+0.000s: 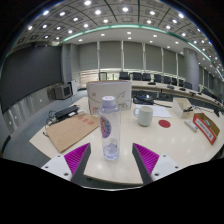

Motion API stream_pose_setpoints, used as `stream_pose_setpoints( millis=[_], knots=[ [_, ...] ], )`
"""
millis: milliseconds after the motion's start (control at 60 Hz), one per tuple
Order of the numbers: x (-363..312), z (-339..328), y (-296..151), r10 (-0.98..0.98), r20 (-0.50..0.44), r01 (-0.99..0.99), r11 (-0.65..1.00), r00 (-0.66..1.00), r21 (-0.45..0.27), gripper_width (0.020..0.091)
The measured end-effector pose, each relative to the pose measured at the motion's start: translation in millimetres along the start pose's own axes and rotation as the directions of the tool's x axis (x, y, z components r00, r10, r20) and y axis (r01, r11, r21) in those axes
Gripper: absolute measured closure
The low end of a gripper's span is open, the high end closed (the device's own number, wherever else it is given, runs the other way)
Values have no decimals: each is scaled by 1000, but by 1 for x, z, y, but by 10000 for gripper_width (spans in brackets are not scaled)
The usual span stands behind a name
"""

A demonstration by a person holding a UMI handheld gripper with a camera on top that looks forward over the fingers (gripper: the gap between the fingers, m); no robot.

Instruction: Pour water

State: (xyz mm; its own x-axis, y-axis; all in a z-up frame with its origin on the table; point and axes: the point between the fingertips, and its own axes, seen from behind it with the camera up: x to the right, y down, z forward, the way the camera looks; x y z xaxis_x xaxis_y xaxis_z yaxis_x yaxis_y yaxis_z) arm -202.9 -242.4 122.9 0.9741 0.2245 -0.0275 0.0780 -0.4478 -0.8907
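Clear water bottle (109, 128), white cap, upright between the magenta pads (77, 157) of the hand-held gripper (112, 160); fingers spread, gaps either side, nothing grasped. White mug (144, 114) beyond, toward tabletop (170, 140) centre. Brown mat (73, 131) near left edge. Red item (206, 126), possibly a box, right edge.

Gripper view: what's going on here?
A handheld gripper's tongs are open, with a clear plastic water bottle standing upright on the table between the fingers, a gap showing at each side. A white mug stands beyond it to one side. Nothing is gripped or poured yet.
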Motion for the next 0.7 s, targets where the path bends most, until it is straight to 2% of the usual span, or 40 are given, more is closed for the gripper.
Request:
stream_pose_setpoints(
  millis=[150,200,300,333,383,467,550,617,633,700],
  knots=[
    [-2,62,-3,-11,-93,13,1000,996,24,251],
    [1,81,-6,-3,-109,7,999,994,40,274],
    [3,104,-6,6,-138,1,999,990,53,377],
    [5,113,-6,4,-146,4,998,989,56,441],
    [4,119,-7,8,-148,1,998,989,64,578],
    [2,124,-11,30,-151,-19,997,988,75,620],
    [0,124,-11,42,-144,-31,997,989,72,704],
    [-7,125,-14,48,-133,-40,997,990,65,732],
    [-9,125,-16,47,-127,-39,997,991,61,762],
    [-14,126,-26,52,-112,-46,997,992,62,762]
  ],
)
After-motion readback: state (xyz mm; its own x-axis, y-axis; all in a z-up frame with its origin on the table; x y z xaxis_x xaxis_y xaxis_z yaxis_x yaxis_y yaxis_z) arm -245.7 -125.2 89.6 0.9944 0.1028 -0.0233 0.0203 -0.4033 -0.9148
